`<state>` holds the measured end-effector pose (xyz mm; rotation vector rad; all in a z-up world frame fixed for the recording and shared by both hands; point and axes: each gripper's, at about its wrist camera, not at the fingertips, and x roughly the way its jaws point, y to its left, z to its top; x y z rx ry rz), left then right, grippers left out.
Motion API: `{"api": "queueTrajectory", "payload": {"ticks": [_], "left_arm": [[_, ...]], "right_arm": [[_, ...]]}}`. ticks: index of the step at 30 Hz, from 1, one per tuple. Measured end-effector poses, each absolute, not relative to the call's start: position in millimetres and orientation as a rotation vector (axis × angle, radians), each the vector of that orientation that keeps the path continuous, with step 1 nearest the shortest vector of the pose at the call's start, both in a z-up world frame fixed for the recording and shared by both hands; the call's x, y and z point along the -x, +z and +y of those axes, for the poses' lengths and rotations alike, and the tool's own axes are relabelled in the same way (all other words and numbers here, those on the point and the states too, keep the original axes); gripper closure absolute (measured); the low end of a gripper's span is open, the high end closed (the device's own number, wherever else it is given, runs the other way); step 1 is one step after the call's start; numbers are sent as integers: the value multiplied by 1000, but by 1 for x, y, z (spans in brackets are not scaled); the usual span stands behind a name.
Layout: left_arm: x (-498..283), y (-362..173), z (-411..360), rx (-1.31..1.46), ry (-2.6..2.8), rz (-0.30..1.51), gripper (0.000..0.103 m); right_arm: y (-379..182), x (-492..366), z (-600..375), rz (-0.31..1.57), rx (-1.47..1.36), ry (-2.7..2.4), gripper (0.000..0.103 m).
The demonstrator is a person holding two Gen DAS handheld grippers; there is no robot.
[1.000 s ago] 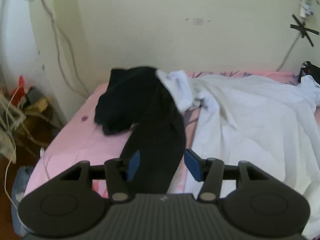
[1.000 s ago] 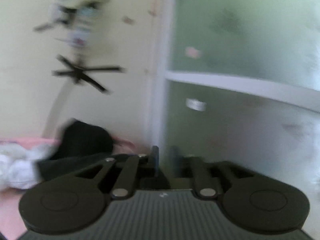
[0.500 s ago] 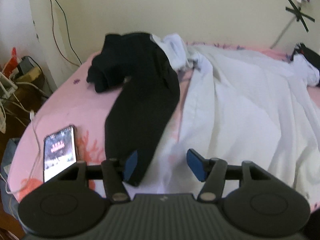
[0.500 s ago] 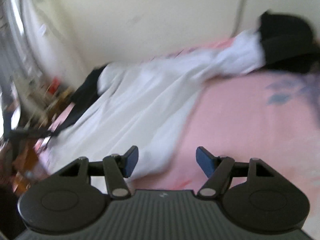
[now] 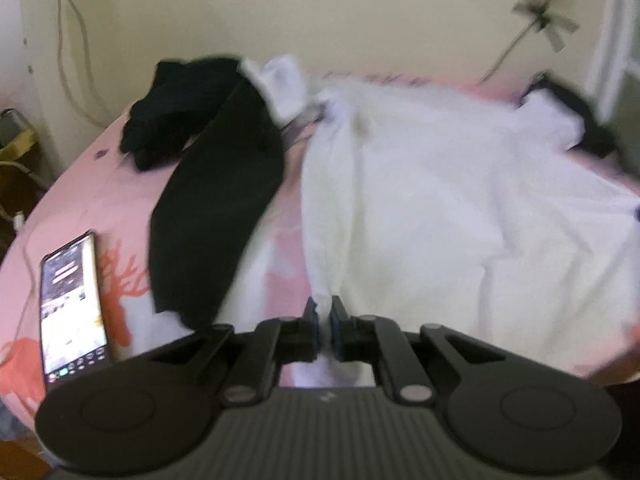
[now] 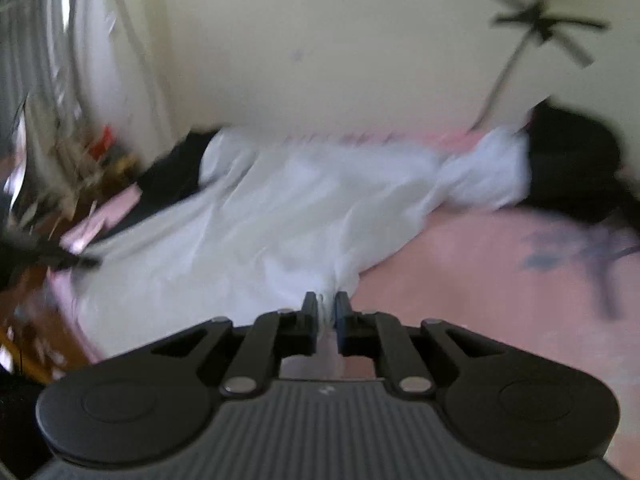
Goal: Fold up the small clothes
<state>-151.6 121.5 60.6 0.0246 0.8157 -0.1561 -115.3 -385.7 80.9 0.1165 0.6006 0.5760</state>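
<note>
A white garment (image 5: 432, 208) lies spread over the pink bed (image 5: 88, 184). My left gripper (image 5: 324, 320) is shut on its near edge, with white cloth pinched between the blue pads. In the right wrist view the same white garment (image 6: 280, 208) stretches away, and my right gripper (image 6: 327, 314) is shut on another near edge of it. Both views are blurred.
A long black garment (image 5: 216, 216) and a black heap (image 5: 176, 112) lie left of the white one. A phone (image 5: 72, 304) with its screen lit lies at the bed's left edge. More dark clothes (image 6: 572, 168) sit at the far right by the wall.
Both grippers were open half a second ago and have shut on the white garment's near edges. The left gripper moved right, from over the black garment to the white one.
</note>
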Motion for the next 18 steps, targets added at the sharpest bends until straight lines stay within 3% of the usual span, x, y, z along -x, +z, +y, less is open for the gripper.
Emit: {"api": "queueTrajectory", "payload": {"ticks": [4,8,10,11,12,13,18], "left_arm": [[175,79,110,-4,-261,785,97],[179,58,98,-39,-259,857,97],[174,38,102,-11,-243,929,91],[174,33,105,6,-238,935,90],[176,36,109,25,-246,920,87],[178,40,112,27,-236,903,81],[175,75,148,37,-33,749,65]], "right_arm": [[97,126,-416,570,-67,483,102],[75,125,-402,712,12,491,101],[60,122,-391,788,62,512,100],[56,118,-387,811,82,510,94],[56,116,-387,802,104,486,80],[61,113,-388,780,113,471,51],[111,90,-399,591,29,490,49]]}}
